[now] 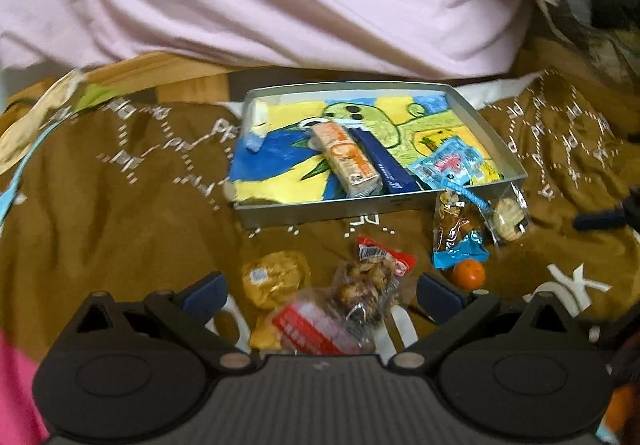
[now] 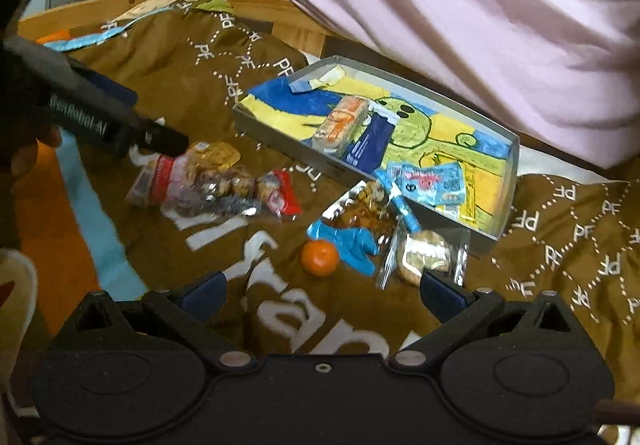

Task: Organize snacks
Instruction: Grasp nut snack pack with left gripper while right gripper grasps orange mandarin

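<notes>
Left tongs (image 1: 322, 291) spread wide over nut bag (image 1: 360, 297), gripping nothing; right tongs (image 2: 322, 291) likewise apart and empty, near orange (image 2: 320, 257). Lies on brown bedspread (image 1: 120, 205), short of tray (image 1: 360, 205). Probably light, crinkly, slippery film with loose brittle contents; best pinched gently at red sealed end.
</notes>
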A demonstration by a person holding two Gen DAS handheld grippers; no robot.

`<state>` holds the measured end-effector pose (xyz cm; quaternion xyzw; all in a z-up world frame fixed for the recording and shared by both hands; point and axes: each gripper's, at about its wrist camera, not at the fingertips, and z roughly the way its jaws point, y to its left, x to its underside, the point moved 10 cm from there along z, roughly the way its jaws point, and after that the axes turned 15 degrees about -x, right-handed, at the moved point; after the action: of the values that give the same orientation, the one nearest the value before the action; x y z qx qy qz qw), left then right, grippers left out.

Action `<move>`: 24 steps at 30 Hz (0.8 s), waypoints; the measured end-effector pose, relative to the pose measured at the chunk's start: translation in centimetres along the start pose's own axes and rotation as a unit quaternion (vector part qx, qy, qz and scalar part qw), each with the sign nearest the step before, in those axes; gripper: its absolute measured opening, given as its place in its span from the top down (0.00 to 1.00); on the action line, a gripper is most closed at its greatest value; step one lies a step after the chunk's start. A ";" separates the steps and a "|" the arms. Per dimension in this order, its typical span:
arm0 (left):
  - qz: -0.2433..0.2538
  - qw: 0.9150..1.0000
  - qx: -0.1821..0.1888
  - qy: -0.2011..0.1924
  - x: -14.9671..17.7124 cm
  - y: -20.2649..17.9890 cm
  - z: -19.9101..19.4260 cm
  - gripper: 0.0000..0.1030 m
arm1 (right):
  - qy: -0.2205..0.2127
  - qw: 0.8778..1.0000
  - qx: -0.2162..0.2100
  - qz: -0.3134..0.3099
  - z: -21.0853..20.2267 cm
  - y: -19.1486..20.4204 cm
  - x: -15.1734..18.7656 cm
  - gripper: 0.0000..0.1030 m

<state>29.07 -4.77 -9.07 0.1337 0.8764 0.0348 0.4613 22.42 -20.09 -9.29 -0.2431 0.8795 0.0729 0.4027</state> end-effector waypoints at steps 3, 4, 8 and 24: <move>0.041 0.999 0.021 -0.013 0.1 -1.5 1.2 0.00 | -0.006 1.000 -0.011 0.016 1.4 -1.1 -0.7 0.01; 0.057 0.998 0.029 -0.017 0.1 -2.1 1.5 0.00 | -0.004 1.000 -0.018 0.021 1.9 -1.3 -0.8 0.01; 0.115 0.992 0.039 -0.030 0.1 -3.9 1.8 0.00 | 0.029 0.998 -0.034 0.050 3.7 -2.2 -0.5 0.06; 0.181 0.980 0.075 0.034 1.5 -6.0 4.9 0.22 | 0.058 0.985 -0.081 0.143 7.1 -3.7 0.5 0.39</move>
<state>31.05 -10.48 -14.25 0.3230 0.8531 0.0560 0.4060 28.72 -21.15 -14.14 -0.1502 0.9182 0.1868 0.3154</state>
